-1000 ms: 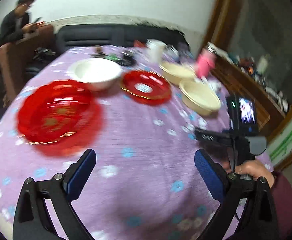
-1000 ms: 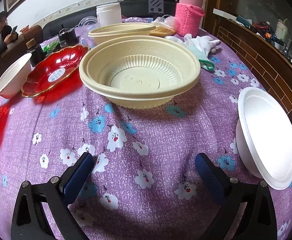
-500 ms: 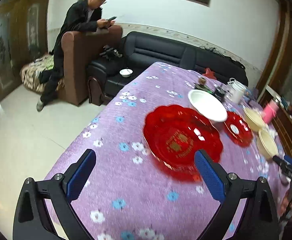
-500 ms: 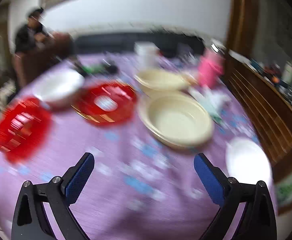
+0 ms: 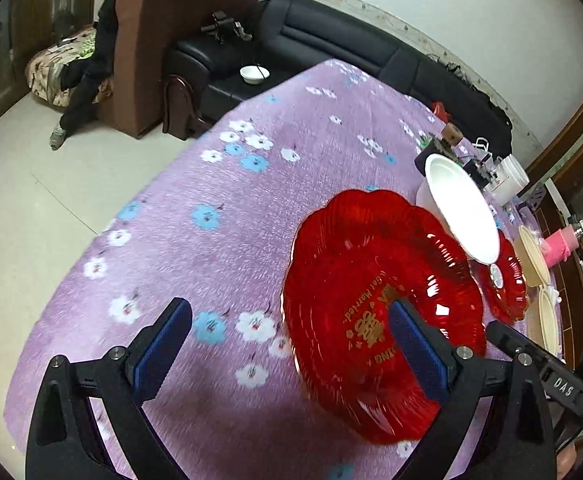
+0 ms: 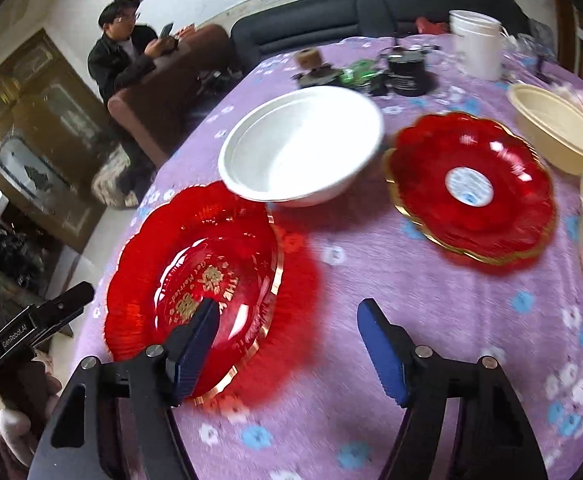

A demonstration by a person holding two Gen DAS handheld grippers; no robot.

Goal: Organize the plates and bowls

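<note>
A large red scalloped plate (image 5: 375, 300) with gold lettering lies on the purple flowered tablecloth (image 5: 251, 184). My left gripper (image 5: 287, 344) is open, its right finger over the plate's middle and its left finger off the plate. In the right wrist view my right gripper (image 6: 287, 340) is open, its left finger above the same plate (image 6: 195, 264). A white bowl (image 6: 303, 144) sits just behind the plate. A smaller red plate (image 6: 471, 188) with a white centre lies to the right. Two cream bowls (image 6: 555, 132) stand at the far right.
A white bucket (image 6: 477, 44), a black pot (image 6: 407, 68) and small clutter stand at the table's far side. A pink wrapped flask (image 5: 557, 248) is near the cream bowls. A black sofa (image 5: 331, 40) and a brown armchair (image 5: 147, 40) with a seated person stand beyond the table.
Both grippers have swung toward the large red plate and come much closer to it. The right gripper has left the cream bowl and now points left. Both stay open.
</note>
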